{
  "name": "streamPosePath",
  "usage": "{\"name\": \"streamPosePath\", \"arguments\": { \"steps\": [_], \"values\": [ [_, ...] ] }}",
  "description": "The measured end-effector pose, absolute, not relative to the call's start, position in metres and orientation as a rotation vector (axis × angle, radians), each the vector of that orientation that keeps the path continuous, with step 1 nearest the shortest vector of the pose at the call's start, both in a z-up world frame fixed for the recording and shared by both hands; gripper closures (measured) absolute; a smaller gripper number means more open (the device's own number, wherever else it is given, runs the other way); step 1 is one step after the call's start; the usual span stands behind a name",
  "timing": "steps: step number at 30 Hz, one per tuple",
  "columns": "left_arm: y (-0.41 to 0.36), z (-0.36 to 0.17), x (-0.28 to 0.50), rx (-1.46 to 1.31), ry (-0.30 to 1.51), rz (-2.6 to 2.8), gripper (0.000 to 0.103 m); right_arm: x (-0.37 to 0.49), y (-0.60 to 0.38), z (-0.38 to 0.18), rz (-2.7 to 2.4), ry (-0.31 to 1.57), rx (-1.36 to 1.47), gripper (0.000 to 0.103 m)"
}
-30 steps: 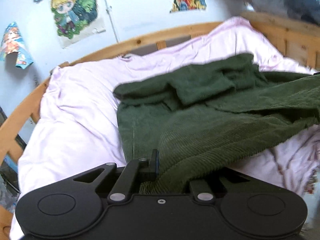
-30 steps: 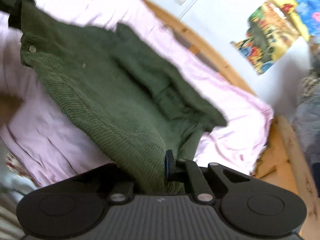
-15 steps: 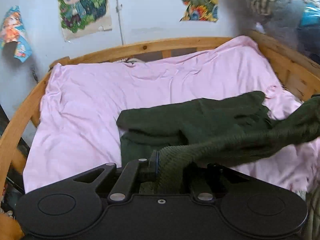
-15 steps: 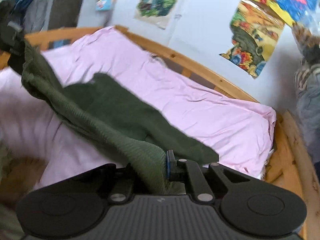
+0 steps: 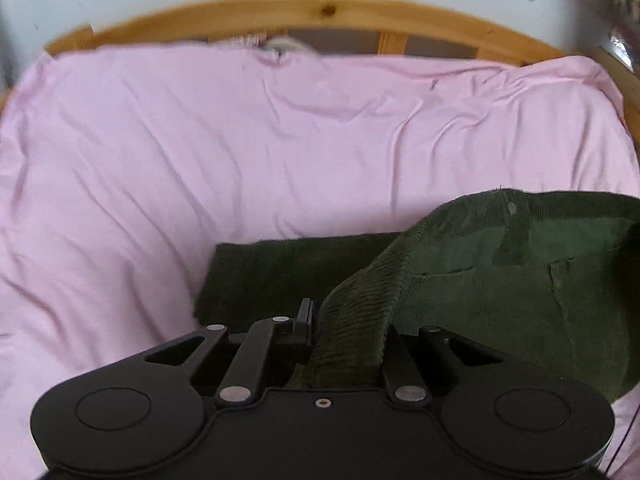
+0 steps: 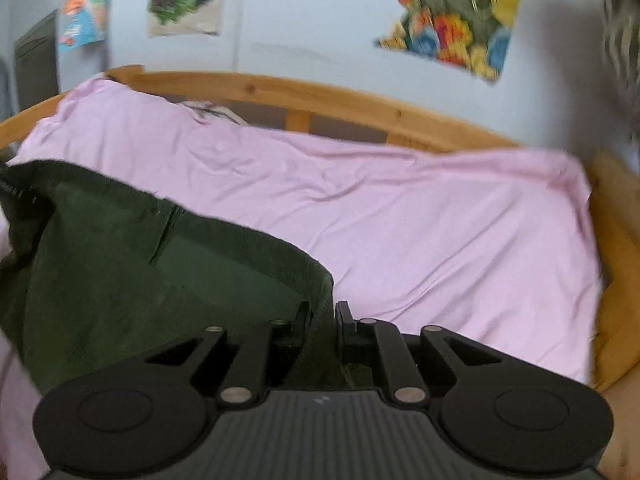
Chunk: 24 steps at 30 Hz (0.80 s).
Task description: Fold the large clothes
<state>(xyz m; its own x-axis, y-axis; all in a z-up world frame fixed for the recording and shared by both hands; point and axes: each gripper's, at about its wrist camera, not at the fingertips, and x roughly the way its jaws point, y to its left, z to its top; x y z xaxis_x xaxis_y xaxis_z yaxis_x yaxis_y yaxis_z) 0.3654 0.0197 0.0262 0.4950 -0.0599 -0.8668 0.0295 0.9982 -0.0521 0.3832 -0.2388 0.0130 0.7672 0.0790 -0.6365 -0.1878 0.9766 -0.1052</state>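
Where the left wrist camera looks down along its fingers, the left gripper (image 5: 344, 320) has a thick ribbed band of the dark green corduroy garment (image 5: 500, 272) running between its jaws. Its jaws have just been opening a little, yet the cloth fills the narrow gap and the left finger (image 5: 306, 316) still lies against the fabric, so the grip holds; the right finger is hidden under the cloth. From the jaws the ribbed edge climbs up and to the right, and the rest of the garment spreads over the lower right of the pink sheet (image 5: 240, 152), with a flat folded layer lying just beyond the gripper. A small round button (image 5: 512, 207) shows near the garment's upper edge. The sheet is creased and bare over the far and left parts of the bed, and the curved wooden bed frame (image 5: 328, 10) runs behind it against a pale wall.

In the right wrist view, the right gripper (image 6: 323, 314) pinches another edge of the same garment (image 6: 120, 264). Its jaws have also just been opening slightly, with a narrow fold of cloth still caught between both fingers. The fabric hangs away to the left as a slack sheet lifted off the bed, its top edge curving down to the jaws. The pink sheet (image 6: 440, 224) lies bare to the right, the wooden frame (image 6: 344, 98) behind it, and colourful posters (image 6: 452, 20) are stuck on the wall above.
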Motion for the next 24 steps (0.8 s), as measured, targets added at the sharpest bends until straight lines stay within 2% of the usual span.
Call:
{"name": "streamPosePath", "arguments": {
  "steps": [1, 2, 3, 4, 5, 6, 7, 8, 9, 12, 16, 19, 21, 22, 23, 24],
  "values": [
    [0.024, 0.019, 0.37, -0.049, 1.059, -0.067, 0.09, 0.389, -0.241, 0.005, 0.148, 0.687, -0.142, 0.087],
    [0.028, 0.015, 0.371, -0.062, 1.056, -0.083, 0.082, 0.392, -0.245, -0.002, 0.148, 0.68, -0.107, 0.076],
    [0.033, 0.013, 0.37, -0.071, 1.039, -0.096, 0.064, 0.391, -0.248, -0.007, 0.145, 0.667, -0.065, 0.066],
    [0.037, 0.015, 0.365, -0.077, 1.0, -0.107, 0.05, 0.388, -0.252, -0.011, 0.141, 0.651, -0.023, 0.04],
    [0.042, 0.019, 0.358, -0.078, 0.948, -0.107, 0.022, 0.385, -0.258, -0.014, 0.146, 0.626, 0.025, 0.023],
    [0.047, 0.025, 0.35, -0.076, 0.891, -0.096, 0.006, 0.377, -0.264, -0.015, 0.156, 0.58, 0.079, 0.019],
    [0.053, 0.032, 0.339, -0.077, 0.827, -0.078, 0.002, 0.369, -0.271, -0.016, 0.183, 0.533, 0.127, 0.011],
    [0.058, 0.036, 0.33, -0.085, 0.793, -0.073, 0.001, 0.364, -0.277, -0.015, 0.223, 0.513, 0.164, 0.003],
    [0.064, 0.041, 0.322, -0.103, 0.772, -0.076, 0.001, 0.357, -0.282, -0.015, 0.244, 0.484, 0.198, 0.0],
    [0.08, 0.047, 0.296, -0.163, 0.753, -0.076, 0.001, 0.336, -0.292, -0.022, 0.29, 0.437, 0.264, 0.0],
    [0.09, 0.037, 0.257, -0.184, 0.718, -0.113, 0.001, 0.317, -0.296, -0.045, 0.302, 0.504, 0.202, 0.0],
    [0.087, 0.014, 0.234, -0.184, 0.79, -0.13, 0.001, 0.312, -0.291, -0.058, 0.26, 0.556, 0.155, 0.0],
    [0.081, -0.004, 0.225, -0.163, 0.846, -0.107, 0.017, 0.312, -0.294, -0.065, 0.228, 0.558, 0.182, 0.008],
    [0.079, -0.013, 0.222, -0.161, 0.875, -0.101, 0.021, 0.312, -0.297, -0.067, 0.219, 0.562, 0.205, 0.02],
    [0.079, -0.021, 0.221, -0.167, 0.894, -0.1, 0.034, 0.31, -0.298, -0.069, 0.211, 0.567, 0.227, 0.034],
    [0.078, -0.028, 0.222, -0.173, 0.915, -0.082, 0.061, 0.312, -0.3, -0.07, 0.203, 0.569, 0.252, 0.044]
  ]
}}
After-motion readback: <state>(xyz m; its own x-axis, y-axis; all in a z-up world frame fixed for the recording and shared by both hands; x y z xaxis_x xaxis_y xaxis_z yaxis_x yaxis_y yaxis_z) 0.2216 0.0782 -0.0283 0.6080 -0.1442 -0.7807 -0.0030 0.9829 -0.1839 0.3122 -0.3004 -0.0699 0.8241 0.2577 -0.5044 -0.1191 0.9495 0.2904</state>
